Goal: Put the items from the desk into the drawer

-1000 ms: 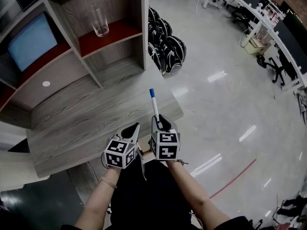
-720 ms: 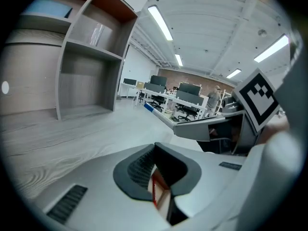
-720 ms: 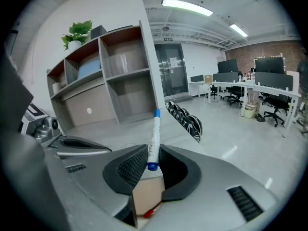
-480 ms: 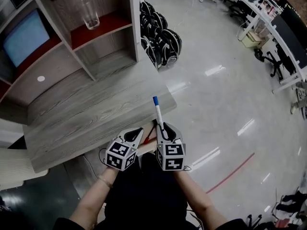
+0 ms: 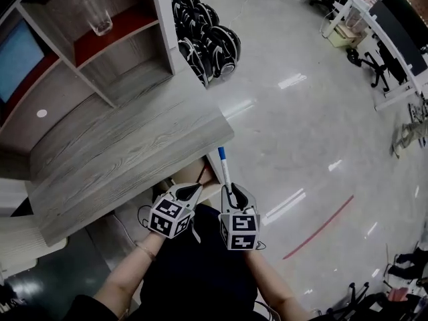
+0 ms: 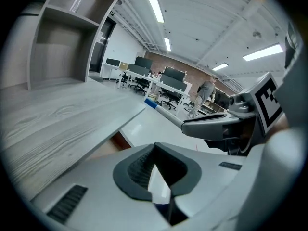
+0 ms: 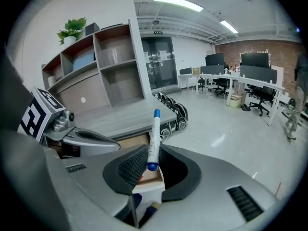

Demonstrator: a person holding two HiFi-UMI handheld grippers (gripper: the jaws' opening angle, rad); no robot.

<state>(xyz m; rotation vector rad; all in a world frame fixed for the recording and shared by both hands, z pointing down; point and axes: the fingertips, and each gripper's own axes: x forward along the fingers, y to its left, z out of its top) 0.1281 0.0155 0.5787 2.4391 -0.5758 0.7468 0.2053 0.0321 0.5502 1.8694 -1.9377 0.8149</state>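
A white marker with a blue cap [image 5: 224, 169] sticks up from my right gripper [image 5: 231, 194], which is shut on its lower end. In the right gripper view the marker [image 7: 154, 136] stands between the ribbed pads of that gripper [image 7: 153, 153]. My left gripper [image 5: 192, 190] is just to its left, jaws together and holding nothing; the left gripper view shows that gripper [image 6: 155, 150] the same way. Both grippers hang just off the grey wooden desk's [image 5: 120, 152] near right corner. Below that edge shows the brown inside of the drawer [image 7: 132, 141].
A shelf unit stands on the desk's far side with a drinking glass [image 5: 97, 15] in one bay. Black wheeled boards [image 5: 207, 42] are stacked on the floor beside it. Office desks and chairs [image 5: 374, 39] line the far right, and glossy floor lies to the right.
Both grippers have drawn back from over the desk's corner to just past its front edge and sunk lower. The marker stays in the right gripper. The head view has swung right.
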